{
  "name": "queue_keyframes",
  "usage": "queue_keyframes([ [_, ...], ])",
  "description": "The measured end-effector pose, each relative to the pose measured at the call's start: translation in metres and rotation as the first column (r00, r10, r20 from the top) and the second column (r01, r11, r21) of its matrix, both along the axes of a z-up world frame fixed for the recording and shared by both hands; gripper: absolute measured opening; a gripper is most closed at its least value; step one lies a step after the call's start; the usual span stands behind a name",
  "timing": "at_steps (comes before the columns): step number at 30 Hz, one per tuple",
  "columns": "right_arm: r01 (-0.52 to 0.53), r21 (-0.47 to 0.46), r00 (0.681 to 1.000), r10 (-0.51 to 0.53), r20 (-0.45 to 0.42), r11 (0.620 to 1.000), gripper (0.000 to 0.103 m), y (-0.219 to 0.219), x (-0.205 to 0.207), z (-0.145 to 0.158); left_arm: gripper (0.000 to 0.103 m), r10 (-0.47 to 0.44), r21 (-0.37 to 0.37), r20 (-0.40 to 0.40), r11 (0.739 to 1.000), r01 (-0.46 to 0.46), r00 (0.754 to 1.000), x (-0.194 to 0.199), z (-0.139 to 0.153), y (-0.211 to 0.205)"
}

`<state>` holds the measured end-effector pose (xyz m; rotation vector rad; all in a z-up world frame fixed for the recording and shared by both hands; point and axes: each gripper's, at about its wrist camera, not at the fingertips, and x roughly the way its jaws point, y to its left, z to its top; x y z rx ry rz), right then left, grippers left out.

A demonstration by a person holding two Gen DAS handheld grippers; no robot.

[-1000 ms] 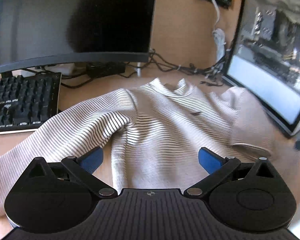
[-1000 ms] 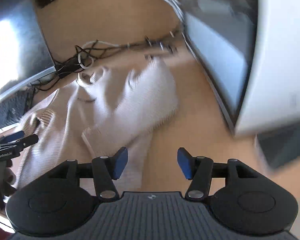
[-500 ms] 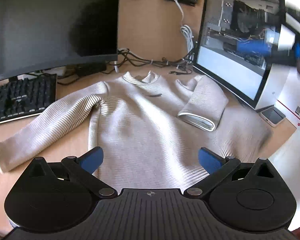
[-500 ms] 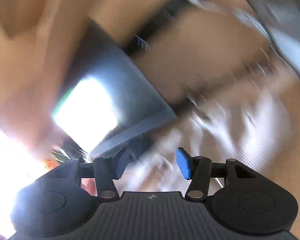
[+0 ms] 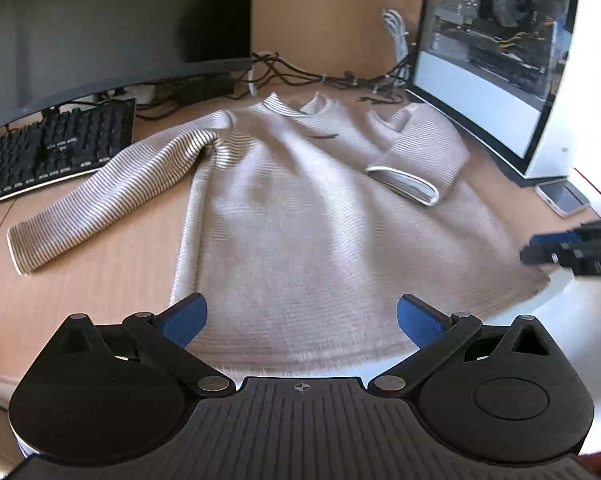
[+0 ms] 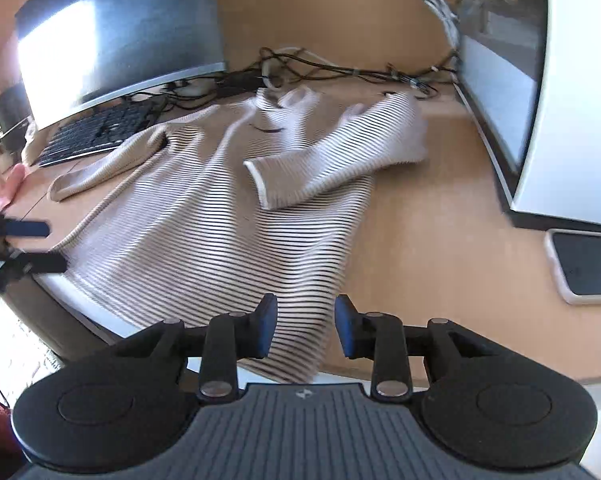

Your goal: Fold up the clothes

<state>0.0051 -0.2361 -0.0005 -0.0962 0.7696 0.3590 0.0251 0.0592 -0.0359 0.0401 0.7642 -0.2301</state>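
Note:
A beige striped sweater [image 5: 300, 216] lies flat on the wooden desk [image 5: 100, 280], collar away from me. Its right sleeve [image 5: 416, 160] is folded in over the body; its left sleeve [image 5: 100, 192] stretches out toward the keyboard. My left gripper [image 5: 302, 318] is open and empty, hovering over the hem at the near edge. My right gripper [image 6: 306, 330] is open and empty above the sweater's lower right corner [image 6: 296, 344]. The sweater [image 6: 220, 224] and folded sleeve [image 6: 332, 160] also show in the right wrist view. Each gripper appears at the edge of the other's view.
A black keyboard [image 5: 48, 148] lies at the left under a dark monitor [image 5: 100, 20]. A second monitor [image 5: 496, 40] stands at the right. Cables [image 5: 320, 76] run along the back. A phone [image 6: 588, 264] lies on the desk at the right. The desk's front edge is just under the hem.
Both grippers have pulled back toward the near edge of the desk. The right gripper swung away and came back over the sweater's lower right corner. The sweater now shows whole.

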Motion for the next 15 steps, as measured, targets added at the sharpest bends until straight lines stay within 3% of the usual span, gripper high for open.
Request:
queue_keyframes([
  [7,-0.03,-0.039,0.998,0.027,-0.063,0.999,0.032,0.014,-0.009,-0.025,0.103,-0.107,0.091,0.096,0.991,0.098,0.99,0.045,0.003,-0.022],
  [11,0.047,-0.029,0.995,-0.049,-0.084,0.998,0.032,0.008,-0.002,-0.015,0.103,-0.124,0.087,0.141,0.99,0.112,0.982,0.079,-0.002,-0.02],
  [13,0.079,0.016,0.994,-0.077,-0.074,0.997,0.037,0.005,0.013,-0.006,0.103,-0.131,0.077,0.158,0.99,0.12,0.979,0.096,-0.005,-0.019],
  [15,0.103,0.021,0.993,-0.102,-0.054,0.994,0.063,0.009,0.031,-0.001,0.103,-0.141,0.05,0.143,0.99,0.135,0.98,0.111,-0.015,-0.015],
])
